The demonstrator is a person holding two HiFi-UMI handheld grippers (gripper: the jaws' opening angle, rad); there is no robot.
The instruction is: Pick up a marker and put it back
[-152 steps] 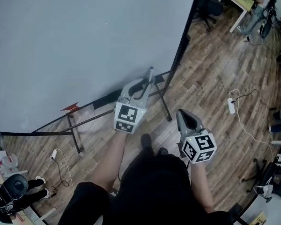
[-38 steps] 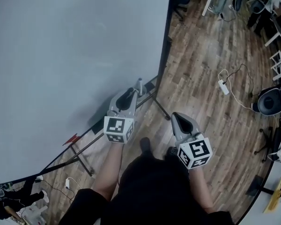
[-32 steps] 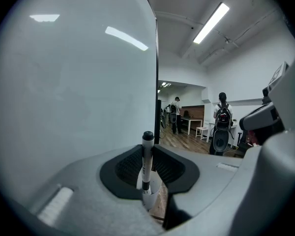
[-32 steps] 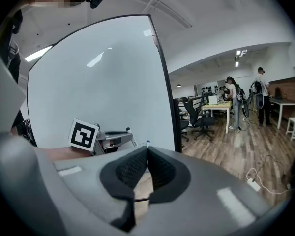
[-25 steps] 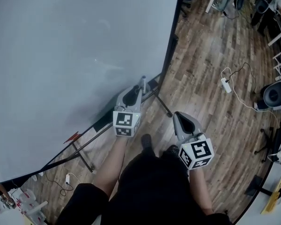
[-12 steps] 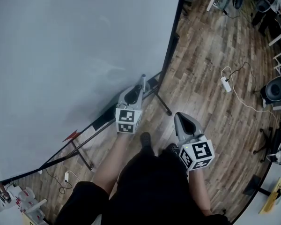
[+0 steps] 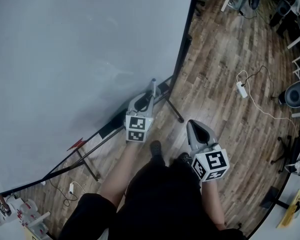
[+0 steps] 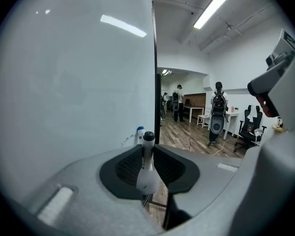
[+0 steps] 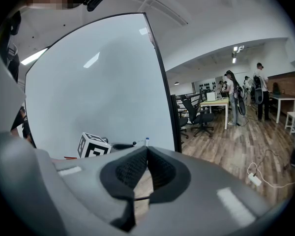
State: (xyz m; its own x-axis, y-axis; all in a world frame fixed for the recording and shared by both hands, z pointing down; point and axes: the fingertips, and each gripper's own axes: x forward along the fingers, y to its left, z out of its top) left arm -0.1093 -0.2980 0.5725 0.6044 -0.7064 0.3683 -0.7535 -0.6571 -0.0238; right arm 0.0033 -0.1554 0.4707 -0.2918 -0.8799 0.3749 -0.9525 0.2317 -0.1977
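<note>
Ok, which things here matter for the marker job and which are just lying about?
Job:
- marker, clamped in the left hand-held gripper, whose jaws just eased wider
- whiteboard

Lying about:
- power strip on the floor
- office chair
- right hand-held gripper, shut and empty

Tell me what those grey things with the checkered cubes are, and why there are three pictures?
A person holds two grey tongs; the cubes are part of them. One picture comes from a camera on the person's head, looking down; the other two come from cameras riding on the tongs. The left tongs grip a white marker by a big whiteboard, and their jaws have just loosened slightly. The right tongs are closed and empty.
</note>
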